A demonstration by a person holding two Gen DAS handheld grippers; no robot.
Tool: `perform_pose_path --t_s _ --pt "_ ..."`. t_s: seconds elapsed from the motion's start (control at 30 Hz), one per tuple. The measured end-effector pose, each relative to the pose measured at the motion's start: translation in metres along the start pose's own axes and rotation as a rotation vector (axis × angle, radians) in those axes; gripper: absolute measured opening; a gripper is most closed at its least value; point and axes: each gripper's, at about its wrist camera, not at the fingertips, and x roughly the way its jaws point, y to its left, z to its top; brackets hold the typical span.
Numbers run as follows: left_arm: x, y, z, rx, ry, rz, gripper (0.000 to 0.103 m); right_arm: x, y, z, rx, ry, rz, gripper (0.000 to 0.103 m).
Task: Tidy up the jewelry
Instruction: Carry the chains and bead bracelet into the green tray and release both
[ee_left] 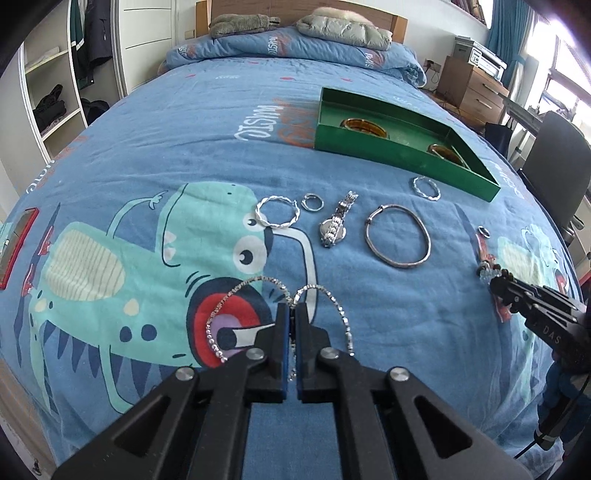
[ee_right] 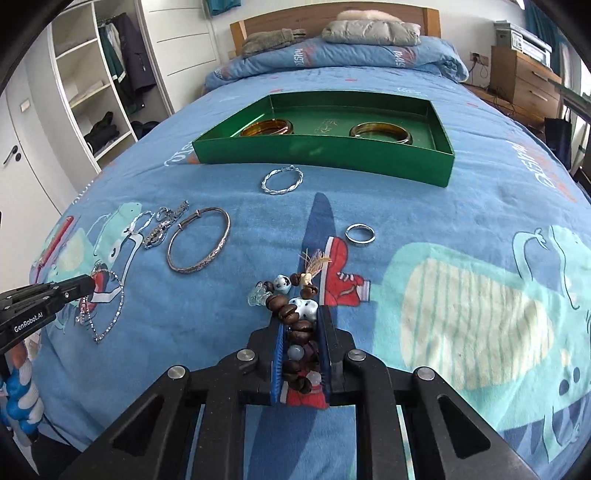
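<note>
My left gripper (ee_left: pixel 291 308) is shut on a sparkling silver chain necklace (ee_left: pixel 343 317) lying on the blue bedspread; it also shows in the right wrist view (ee_right: pixel 107 317). My right gripper (ee_right: pixel 300 321) is shut on a brown beaded bracelet (ee_right: pixel 295 317) with white and blue beads. A green tray (ee_right: pixel 325 153) holding two amber bangles (ee_right: pixel 380 133) sits farther up the bed. Between lie a large silver bangle (ee_left: pixel 397 236), a twisted silver bangle (ee_left: pixel 277 214), a watch (ee_left: pixel 336 225), a small ring (ee_right: pixel 360 233) and a twisted hoop (ee_right: pixel 282 181).
A folded quilt and pillows (ee_right: pixel 369 33) lie at the head of the bed. An open wardrobe (ee_right: pixel 99 92) stands to the left. A wooden dresser (ee_right: pixel 524 81) and a dark chair (ee_left: pixel 554 162) stand to the right of the bed.
</note>
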Motion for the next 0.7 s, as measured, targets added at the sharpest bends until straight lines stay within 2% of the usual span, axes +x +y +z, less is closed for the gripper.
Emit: perform_pose_path --t_s 0.23,0.43,0.53,0.7 --pt "-0.04 -0.006 -0.002 0.003 -0.062 -0.017 0.002 -0.048 -0.004 -0.014 0.023 -0.066 -0.008 0.016" --pt "-0.07 -0.011 0.009 0.022 -0.127 -0.037 0.002 -0.087 -0.002 -0.014 0.022 -0.129 -0.019 0.016" --pt "-0.079 -0.017 0.03 0.032 -0.153 -0.053 0.002 -0.099 -0.004 -0.003 0.01 -0.155 -0.021 0.016" --pt "-0.079 -0.039 0.093 0.071 -0.195 -0.089 0.002 -0.101 -0.014 0.042 -0.002 -0.2 -0.012 0.016"
